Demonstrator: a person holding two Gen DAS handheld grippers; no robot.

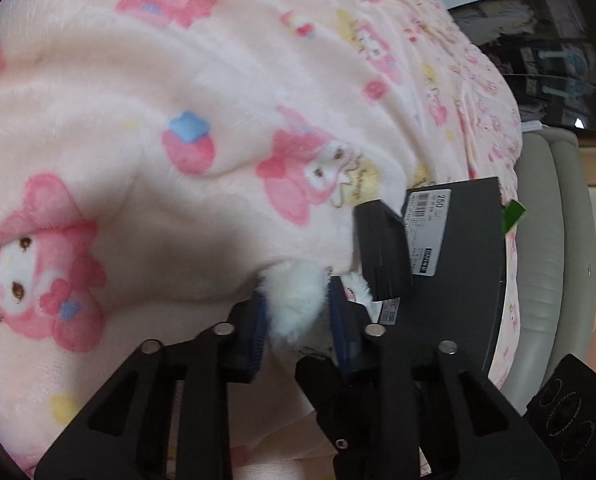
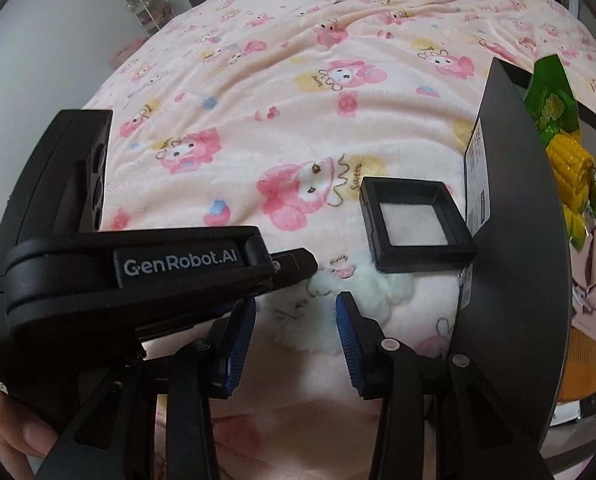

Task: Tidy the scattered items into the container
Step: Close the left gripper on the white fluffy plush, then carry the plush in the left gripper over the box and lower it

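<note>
Listing what I have in view, largest first. Pink fleece blanket, printed with cartoon rabbits, covers the whole work surface. Dark grey container stands at the right edge of the blanket, its barcode label facing inward; a green snack packet and yellow corn-shaped item already sit inside. Black square frame box, clear window up, lies on the blanket just beside the container wall. White fluffy plush rests nearest me.

Left gripper: jaws closed around the white plush, fur bulging between the pads. Right gripper: jaws apart, holding nothing, poised low over the same plush.

Handling note: I judge the plush soft and compressible, so I'd keep the left clamp firm, lift clear of the frame box, and carry it over the container rim before releasing.
</note>
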